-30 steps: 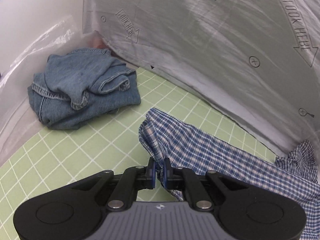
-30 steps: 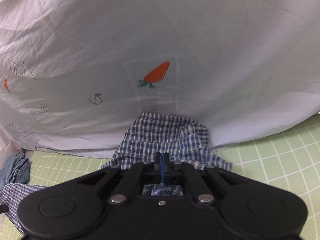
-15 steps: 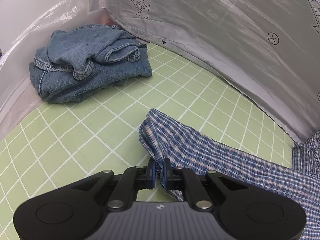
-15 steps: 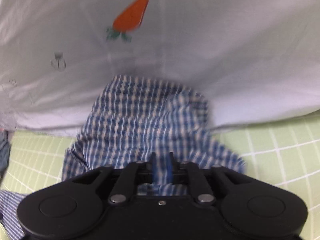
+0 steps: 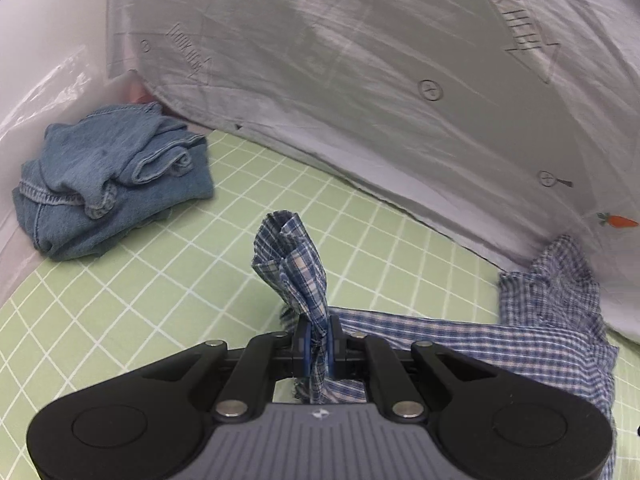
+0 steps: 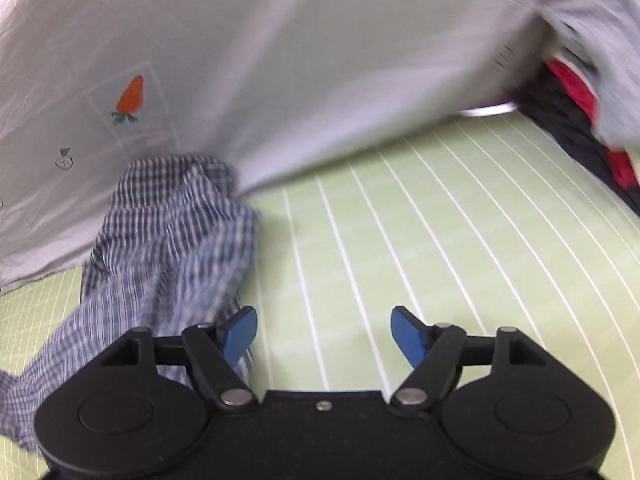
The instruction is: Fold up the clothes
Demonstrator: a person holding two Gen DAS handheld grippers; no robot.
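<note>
A blue-and-white checked garment [image 5: 520,344] lies stretched across the green grid mat [image 5: 120,300]. My left gripper [image 5: 316,340] is shut on one bunched end of it, and a twist of the cloth sticks up between the fingers. In the right wrist view the other end of the checked garment [image 6: 160,248] lies heaped on the mat to the left of my right gripper [image 6: 324,336]. That gripper is open, its blue pads [image 6: 240,334] wide apart with only bare mat between them.
Folded blue denim [image 5: 108,184] sits at the far left of the mat. A pale grey sheet printed with carrots [image 5: 400,80] hangs along the back. Dark and red clothing [image 6: 580,120] is piled at the far right. White plastic film [image 5: 40,92] lines the left side.
My right gripper has opened and let go of the checked garment, and has swung to the right. The left gripper still holds its end, which now stands up in a twist.
</note>
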